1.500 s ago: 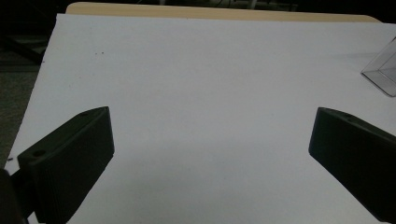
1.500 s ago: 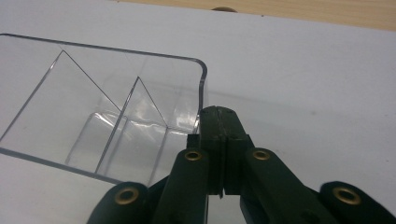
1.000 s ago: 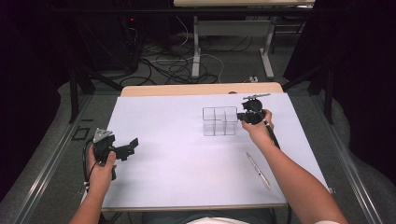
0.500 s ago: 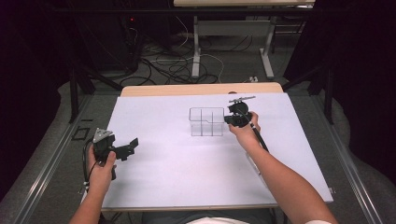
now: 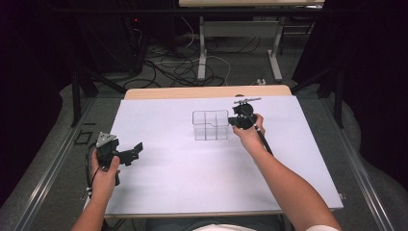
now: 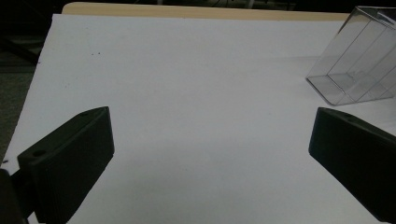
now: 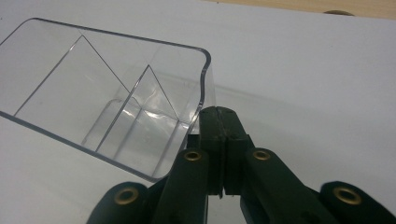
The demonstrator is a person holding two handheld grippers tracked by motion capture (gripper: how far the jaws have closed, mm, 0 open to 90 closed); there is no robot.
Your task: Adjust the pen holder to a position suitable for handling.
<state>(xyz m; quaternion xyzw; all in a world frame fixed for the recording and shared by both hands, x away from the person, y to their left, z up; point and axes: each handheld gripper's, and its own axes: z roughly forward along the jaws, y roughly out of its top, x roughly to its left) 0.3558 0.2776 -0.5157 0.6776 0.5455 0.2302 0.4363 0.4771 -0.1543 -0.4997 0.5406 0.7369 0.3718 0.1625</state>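
A clear divided box [image 5: 210,125] sits toward the far edge of the white table [image 5: 183,187]. The right gripper [image 7: 219,119] is clamped on its wall; slide gently, keeping it flat. The left gripper [image 5: 137,148] waits with jaws apart near the left edge.

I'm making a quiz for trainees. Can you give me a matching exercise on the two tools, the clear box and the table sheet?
Things:
1. left tool
2. right tool
3. clear divided box
4. white sheet

States:
a. covers the tabletop
b. jaws wide apart, nothing between them
c. pinched at its rim
d. jaws closed together on a thin wall

Pairs: 1-b, 2-d, 3-c, 4-a
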